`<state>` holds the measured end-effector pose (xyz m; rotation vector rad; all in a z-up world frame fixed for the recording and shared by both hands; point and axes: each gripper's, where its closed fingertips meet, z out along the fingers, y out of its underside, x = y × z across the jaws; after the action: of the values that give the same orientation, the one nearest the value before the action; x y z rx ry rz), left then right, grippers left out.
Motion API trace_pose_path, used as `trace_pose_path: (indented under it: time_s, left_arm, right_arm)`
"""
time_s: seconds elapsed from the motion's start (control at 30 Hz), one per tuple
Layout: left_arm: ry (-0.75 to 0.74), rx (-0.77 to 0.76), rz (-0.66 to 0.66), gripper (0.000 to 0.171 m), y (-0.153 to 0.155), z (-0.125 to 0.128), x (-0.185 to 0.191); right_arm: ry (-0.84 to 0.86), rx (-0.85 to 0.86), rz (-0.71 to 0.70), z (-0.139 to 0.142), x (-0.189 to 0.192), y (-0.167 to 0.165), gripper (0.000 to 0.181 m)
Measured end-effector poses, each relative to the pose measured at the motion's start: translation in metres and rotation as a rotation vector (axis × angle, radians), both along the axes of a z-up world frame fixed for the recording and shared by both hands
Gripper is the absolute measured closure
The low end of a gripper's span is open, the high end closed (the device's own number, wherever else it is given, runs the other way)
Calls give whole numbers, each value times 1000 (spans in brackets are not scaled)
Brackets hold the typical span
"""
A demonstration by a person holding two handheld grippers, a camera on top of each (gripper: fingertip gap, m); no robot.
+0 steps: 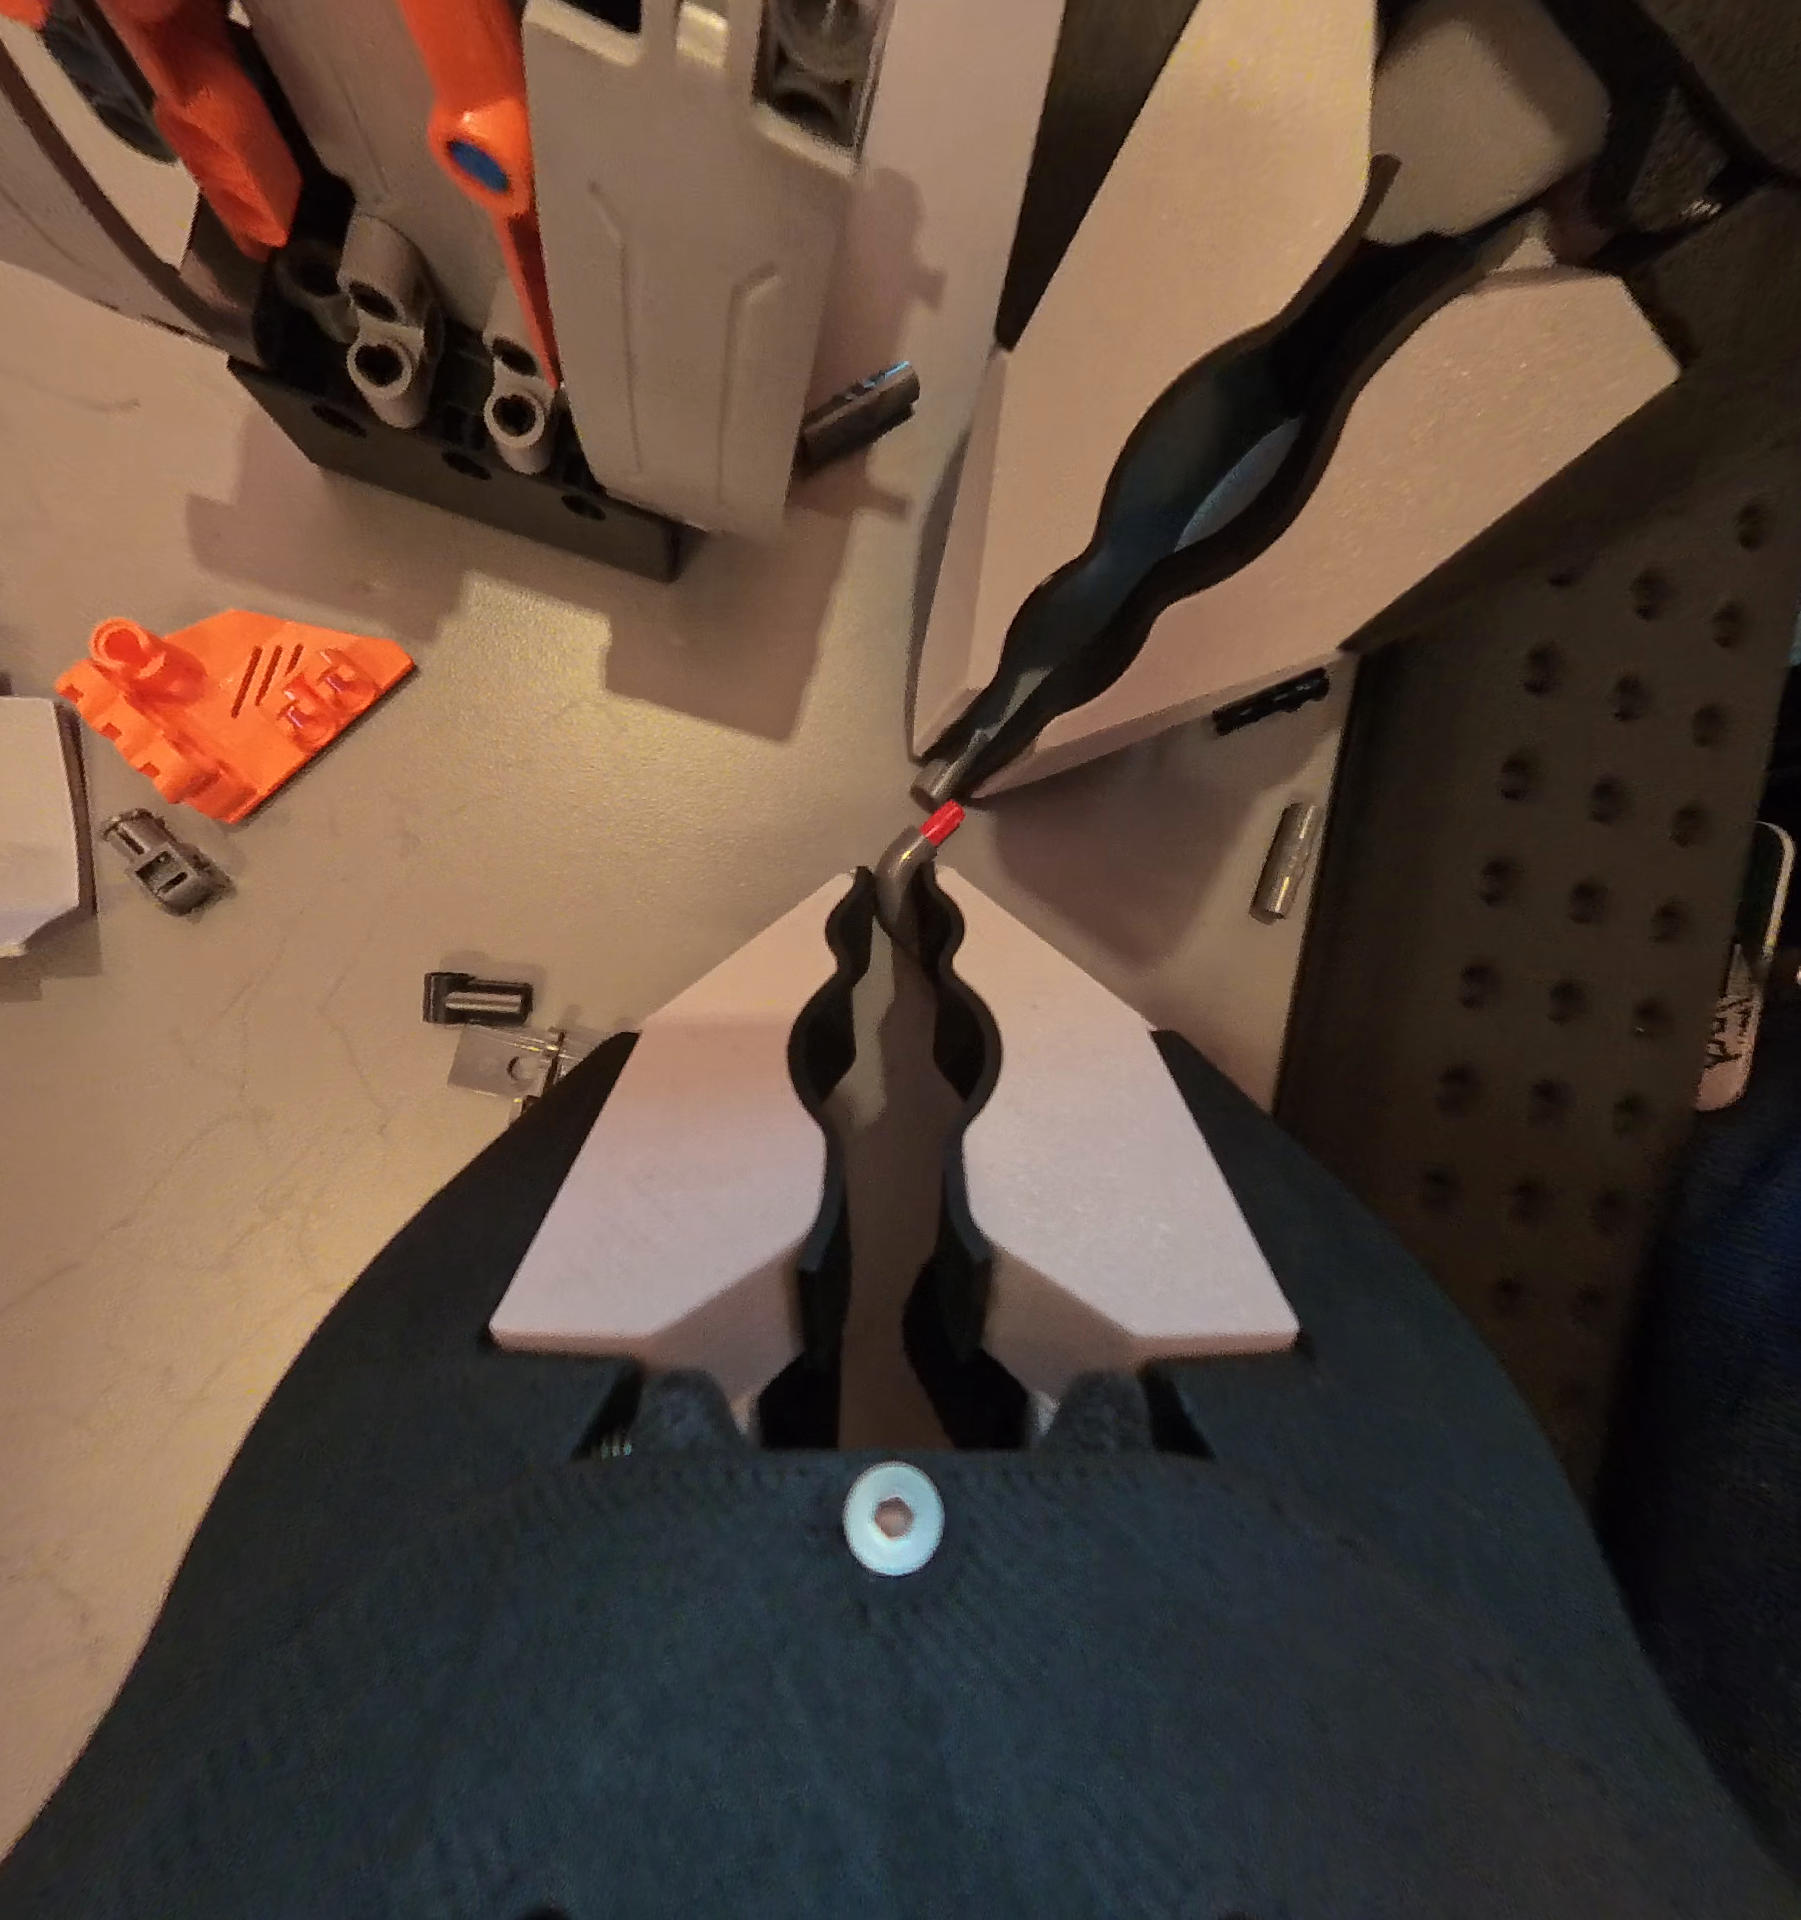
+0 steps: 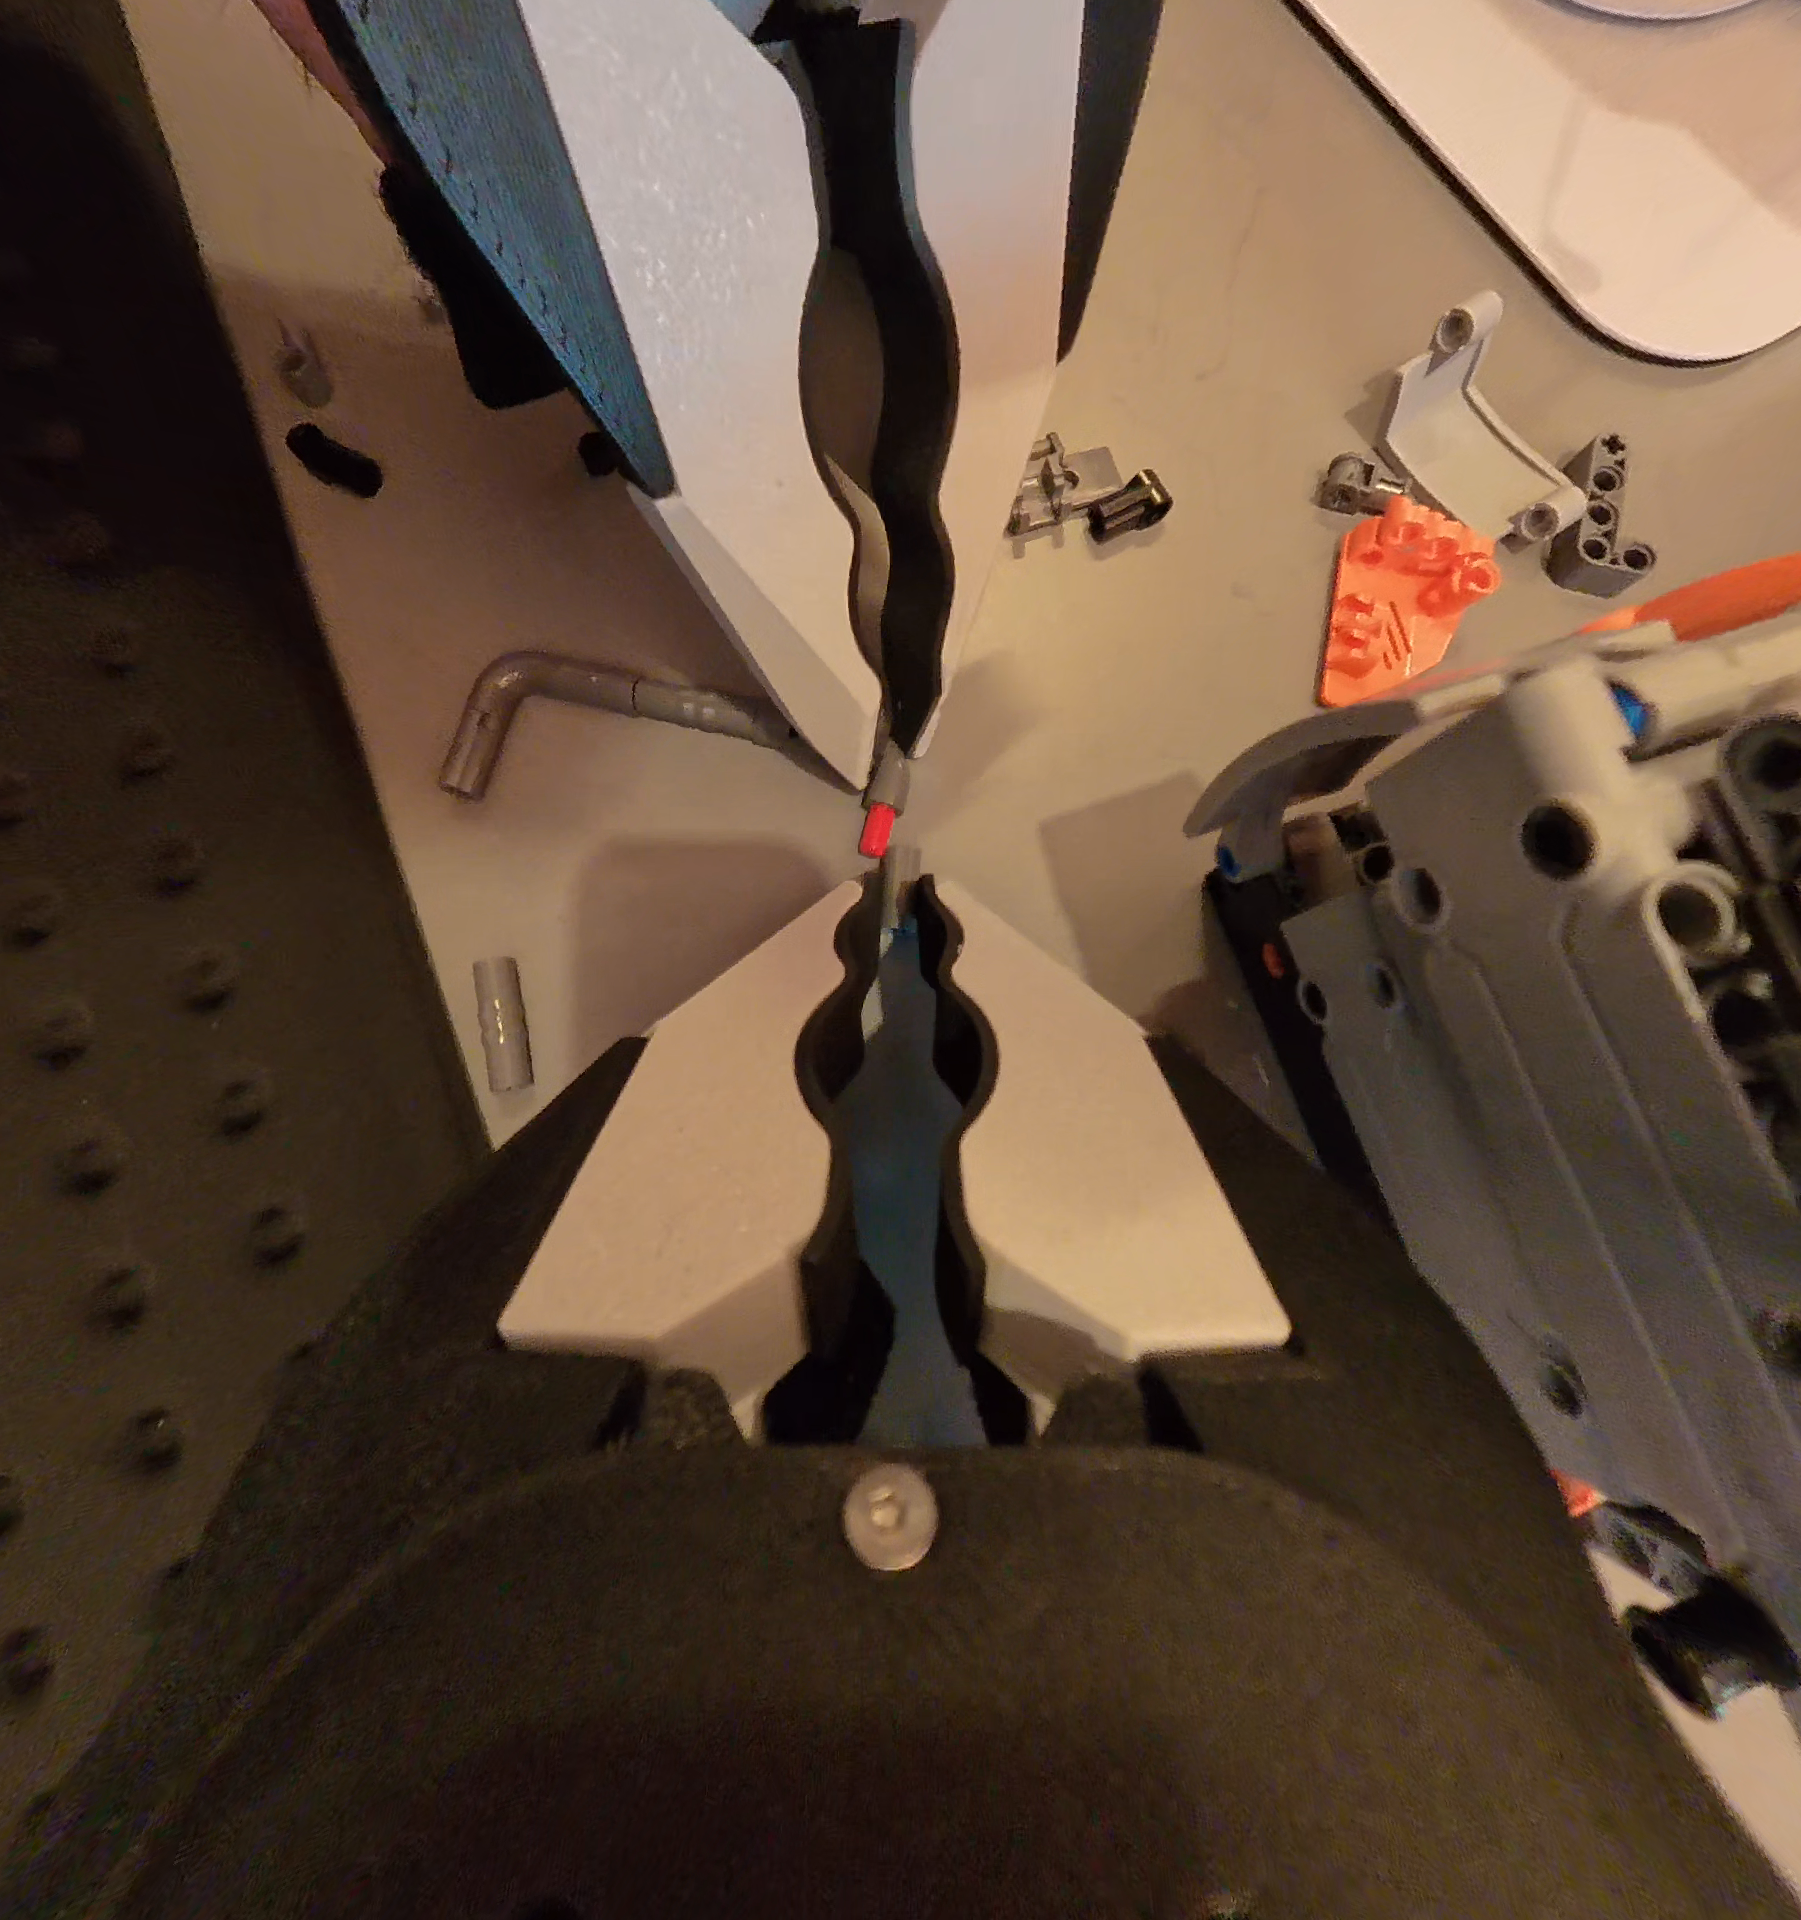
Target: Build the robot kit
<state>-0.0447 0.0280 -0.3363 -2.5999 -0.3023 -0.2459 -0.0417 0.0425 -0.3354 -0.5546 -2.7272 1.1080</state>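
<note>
Two white-fingered, black-bodied handheld grippers show, the left gripper (image 1: 891, 883) and the right gripper (image 2: 901, 888), each pinching one small grey plastic tube piece, and one short red plastic pin (image 2: 877, 829) sits between those two pieces. One large grey-and-orange toy brick model (image 1: 605, 260) stands on the one pale tabletop (image 1: 252, 1195), and one flat orange plastic panel (image 1: 241, 707) lies on it. On the same surface lie one bent grey plastic tube (image 2: 563, 701) and one short straight grey sleeve (image 2: 501, 1023).
</note>
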Motion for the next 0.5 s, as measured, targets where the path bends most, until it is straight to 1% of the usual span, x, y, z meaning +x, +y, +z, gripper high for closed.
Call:
trace_pose_path:
  time_s: [0.17,0.23,0.5]
  left_arm:
    - [42,19,47,166,-1,0,-4]
    - [31,30,52,165,0,0,-3]
    - [56,62,83,166,2,1,-4]
  right_arm:
    - [-21,-9,-7,0,2,3,177]
    - [-36,-37,-23,0,2,1,177]
    - [-69,-50,-51,0,2,0,177]
